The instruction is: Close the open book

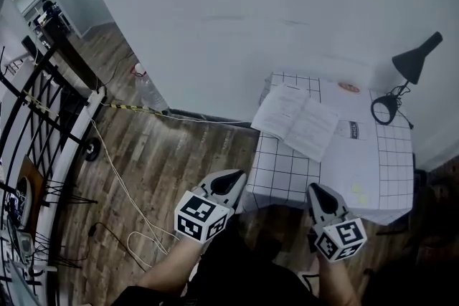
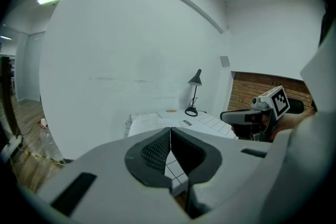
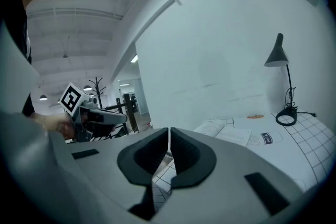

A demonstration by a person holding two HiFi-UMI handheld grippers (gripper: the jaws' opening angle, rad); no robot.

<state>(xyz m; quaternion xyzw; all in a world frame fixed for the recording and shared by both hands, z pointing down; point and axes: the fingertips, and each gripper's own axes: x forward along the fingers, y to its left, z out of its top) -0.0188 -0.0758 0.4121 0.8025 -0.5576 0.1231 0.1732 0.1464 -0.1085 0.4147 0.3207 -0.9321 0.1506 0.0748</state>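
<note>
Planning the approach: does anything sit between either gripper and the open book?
Nothing visible does. Only bare gridded tablecloth lies between the open book and the left gripper and right gripper, near the table's front edge. The lamp stands off to the right.

L gripper (image 1: 237, 177), R gripper (image 1: 316, 190): grey; black pads (image 2: 155, 153)

The open book (image 1: 295, 120), centre right in the head view, shows matt white paper pages. The table (image 1: 283, 179) wears a smooth white covering ruled with a black grid. The floor (image 1: 165, 154) is dull, grained wood planking. The desk lamp (image 1: 414, 61), upper right, is matt black. The left gripper (image 1: 233, 177) and right gripper (image 1: 318, 190) have matt grey plastic shells. The left one's pads (image 2: 153, 152) are black and finely ribbed.
</note>
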